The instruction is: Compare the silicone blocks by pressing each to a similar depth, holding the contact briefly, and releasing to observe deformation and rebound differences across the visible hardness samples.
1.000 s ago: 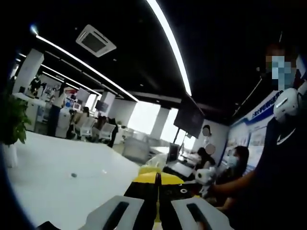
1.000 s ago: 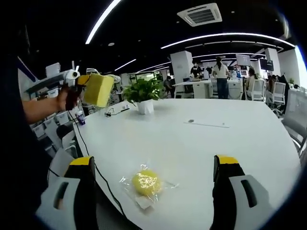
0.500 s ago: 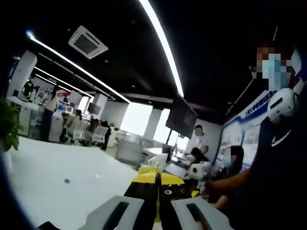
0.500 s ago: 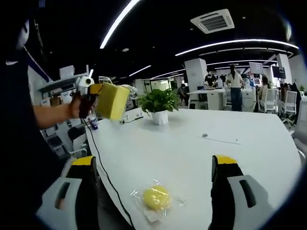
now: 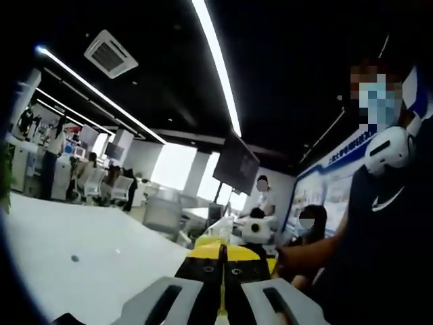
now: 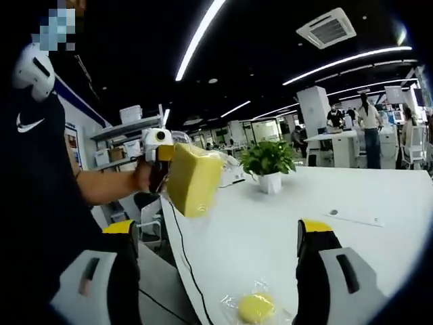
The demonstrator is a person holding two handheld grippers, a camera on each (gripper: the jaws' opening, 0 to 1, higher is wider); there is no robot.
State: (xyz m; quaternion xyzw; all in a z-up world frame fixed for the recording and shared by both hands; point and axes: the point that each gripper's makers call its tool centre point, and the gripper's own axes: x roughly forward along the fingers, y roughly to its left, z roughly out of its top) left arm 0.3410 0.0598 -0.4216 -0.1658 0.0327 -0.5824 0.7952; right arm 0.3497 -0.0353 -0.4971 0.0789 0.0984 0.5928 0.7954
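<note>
The left tool (image 6: 177, 177) held a yellow silicone block (image 6: 193, 179) aloft above the surface (image 6: 270, 223), the right tool (image 6: 220, 271) stood wide; pressing apparently came next.

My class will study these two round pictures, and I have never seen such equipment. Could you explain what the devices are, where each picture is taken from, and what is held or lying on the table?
A person holds a two-jaw gripper in each hand, each carrying a forward-looking fisheye camera. In the right gripper view, the right gripper has its jaws wide apart and holds nothing. The left gripper enters from the side, shut on a yellow block held in the air. Below, on the white table, lies a round yellow sample in clear wrapping, with a potted plant further back. The left gripper view looks across the office, its jaws pressed on that block.
</note>
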